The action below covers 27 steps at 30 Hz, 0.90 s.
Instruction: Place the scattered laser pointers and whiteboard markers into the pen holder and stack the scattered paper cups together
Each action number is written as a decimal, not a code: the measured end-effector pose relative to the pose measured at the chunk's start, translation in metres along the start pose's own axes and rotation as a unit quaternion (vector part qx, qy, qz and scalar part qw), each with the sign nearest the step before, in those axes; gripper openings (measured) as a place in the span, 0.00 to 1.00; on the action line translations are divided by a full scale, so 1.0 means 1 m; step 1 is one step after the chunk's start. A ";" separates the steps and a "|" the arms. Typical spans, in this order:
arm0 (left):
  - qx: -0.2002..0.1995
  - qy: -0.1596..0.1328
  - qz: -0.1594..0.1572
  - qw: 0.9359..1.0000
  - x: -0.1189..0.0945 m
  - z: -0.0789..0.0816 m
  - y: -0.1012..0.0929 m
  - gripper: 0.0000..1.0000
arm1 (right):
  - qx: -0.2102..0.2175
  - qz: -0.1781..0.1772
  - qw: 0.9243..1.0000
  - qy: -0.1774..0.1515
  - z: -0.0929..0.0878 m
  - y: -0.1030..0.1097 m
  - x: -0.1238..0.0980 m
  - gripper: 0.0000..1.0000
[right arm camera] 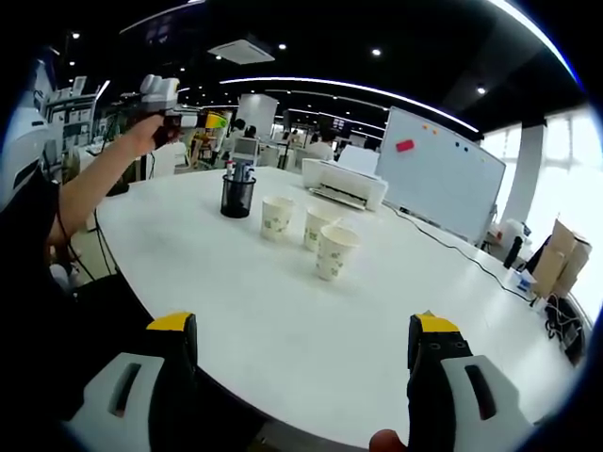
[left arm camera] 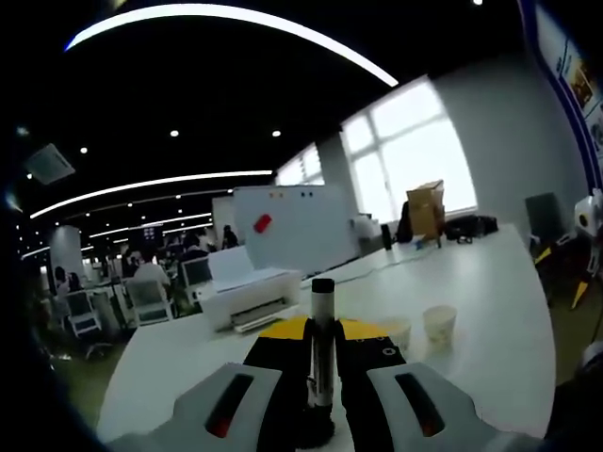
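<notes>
Right gripper view, left to right. Person's arm point(right arm camera: 89, 184) stretches over the table edge, raising the left gripper point(right arm camera: 162, 94) high above the white table point(right arm camera: 236, 311). Black mesh pen holder point(right arm camera: 237, 195) stands upright on the table, with pens or markers poking out of its top; too small to tell which. Just right of it, three paper cups point(right arm camera: 277, 217), point(right arm camera: 317, 227), point(right arm camera: 336, 251) stand upright in a loose row, close together, not stacked; the last sits nearest the camera. Behind them a white printer point(right arm camera: 344, 183) rests on the far part of the table, then a whiteboard point(right arm camera: 443, 174) with a red eraser on it. Right gripper point(right arm camera: 303, 353) hovers over the near table edge, jaws spread wide, nothing between them.

Left gripper view. Office chairs and seated people at far left. White printer point(left arm camera: 247, 294), whiteboard point(left arm camera: 292, 226) behind it. The left gripper point(left arm camera: 322, 377) pinches a whiteboard marker point(left arm camera: 323, 344), grey barrel with black cap, standing upright between the yellow-tipped jaws. Two paper cups point(left arm camera: 440, 326), point(left arm camera: 398, 331) stand on the table point(left arm camera: 490, 282) to the right. Cardboard box point(left arm camera: 426, 209) by the window.
</notes>
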<state>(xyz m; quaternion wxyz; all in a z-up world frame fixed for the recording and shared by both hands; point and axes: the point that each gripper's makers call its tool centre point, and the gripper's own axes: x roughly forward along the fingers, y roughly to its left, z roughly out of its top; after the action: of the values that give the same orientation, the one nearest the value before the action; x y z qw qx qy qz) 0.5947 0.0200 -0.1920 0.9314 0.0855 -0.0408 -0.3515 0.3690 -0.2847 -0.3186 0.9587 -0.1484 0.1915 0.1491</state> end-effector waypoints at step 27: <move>-0.007 0.003 0.010 1.000 0.013 -0.012 0.012 0.14 | 0.004 -0.003 1.000 -0.001 -0.001 -0.002 -0.001 0.88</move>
<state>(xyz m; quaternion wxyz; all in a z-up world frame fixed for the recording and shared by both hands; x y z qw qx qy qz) 0.6140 0.0222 -0.2010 0.9355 0.0801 -0.0366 -0.3423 0.3678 -0.2870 -0.3189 0.9600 -0.1447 0.1906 0.1451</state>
